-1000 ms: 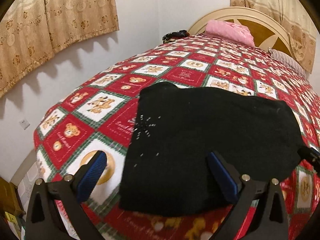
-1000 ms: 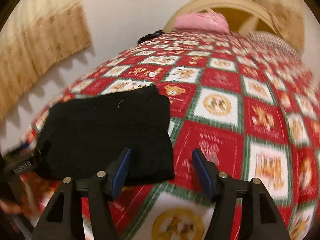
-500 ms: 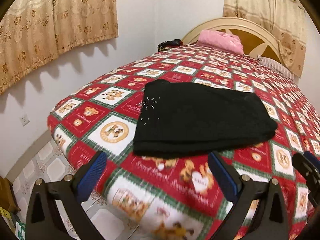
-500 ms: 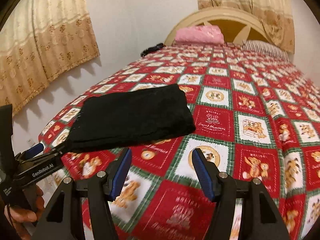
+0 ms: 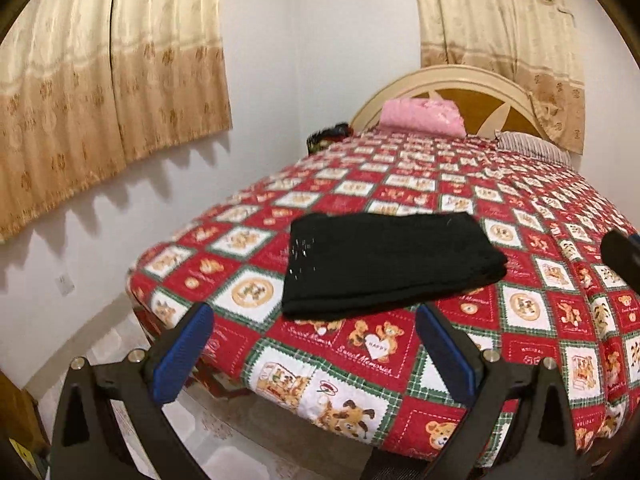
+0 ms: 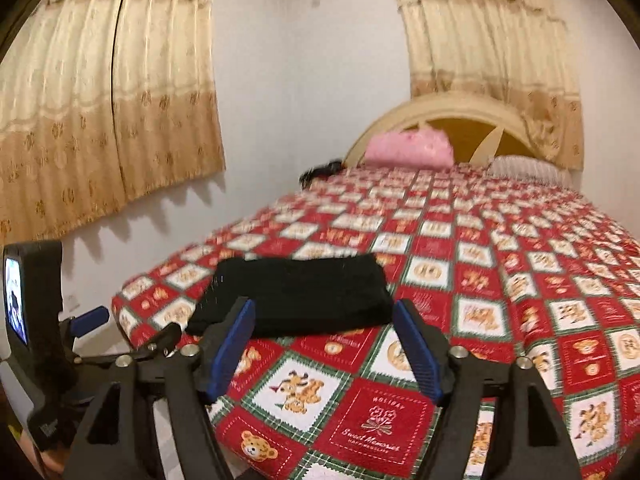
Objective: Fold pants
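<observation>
While folded pants (image 5: 384, 264) lie on bed (image 5: 532, 320), left gripper (image 5: 316, 348), right gripper (image 6: 324, 348) hover released, tilted down.

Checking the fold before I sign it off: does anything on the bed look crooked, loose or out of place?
Nothing stands out. The black pants lie as one compact folded stack, flat on the patterned bedspread near the foot, with no leg trailing. Both grippers are open and clear of them.

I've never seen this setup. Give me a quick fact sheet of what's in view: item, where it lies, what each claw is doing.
item: black pants, folded into a flat rectangle
place: near the foot corner of the bedspread
left gripper: open, empty, off the pants
right gripper: jaws just opened wider, nothing between them
far end: pink bundle by the headboard
</observation>
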`<state>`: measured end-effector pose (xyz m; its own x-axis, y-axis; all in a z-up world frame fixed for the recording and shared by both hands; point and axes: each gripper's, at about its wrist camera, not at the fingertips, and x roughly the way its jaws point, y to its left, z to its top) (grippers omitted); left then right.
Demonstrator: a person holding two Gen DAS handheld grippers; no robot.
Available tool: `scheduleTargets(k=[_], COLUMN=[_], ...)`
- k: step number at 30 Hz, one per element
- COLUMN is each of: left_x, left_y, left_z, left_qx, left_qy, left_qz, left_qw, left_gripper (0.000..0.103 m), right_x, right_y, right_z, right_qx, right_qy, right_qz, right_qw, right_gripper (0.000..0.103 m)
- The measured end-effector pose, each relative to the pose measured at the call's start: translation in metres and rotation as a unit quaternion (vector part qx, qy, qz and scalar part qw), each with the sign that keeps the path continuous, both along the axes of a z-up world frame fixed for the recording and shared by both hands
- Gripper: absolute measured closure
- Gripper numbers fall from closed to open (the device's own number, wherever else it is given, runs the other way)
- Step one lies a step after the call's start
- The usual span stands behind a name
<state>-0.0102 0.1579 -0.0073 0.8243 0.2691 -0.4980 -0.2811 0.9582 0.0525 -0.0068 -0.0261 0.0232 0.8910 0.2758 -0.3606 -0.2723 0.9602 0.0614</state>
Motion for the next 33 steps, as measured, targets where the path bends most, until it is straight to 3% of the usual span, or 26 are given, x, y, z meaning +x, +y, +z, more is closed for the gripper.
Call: scheduleTargets(k=[6,16,33], left_x=[-0.007,-0.014,-0.012], left_y=[-0.004,-0.013,-0.017], left_z=[0.008,0.012,0.010], left_qx=[-0.010,0.008,0.015], left_qy=[-0.016,-0.029,-0.024], left_qz=[-0.014,-0.014,-0.018], left_qw=[0.9997,0.9994,0.9995], left_gripper=[0.000,0.000,0.000], right_x=[-0.012,-0.015,-0.013], right_y=[-0.010,-0.020,-0.028], right_z=[0.010,0.009,0.009], right_qx=[0.009,0.010,0.019], right_qy=[-0.016,-0.016,-0.013], right_qz=[-0.017,-0.033,-0.042], right_qw=[1.000,0.999,0.999], right_gripper=[0.028,0.028,0.028])
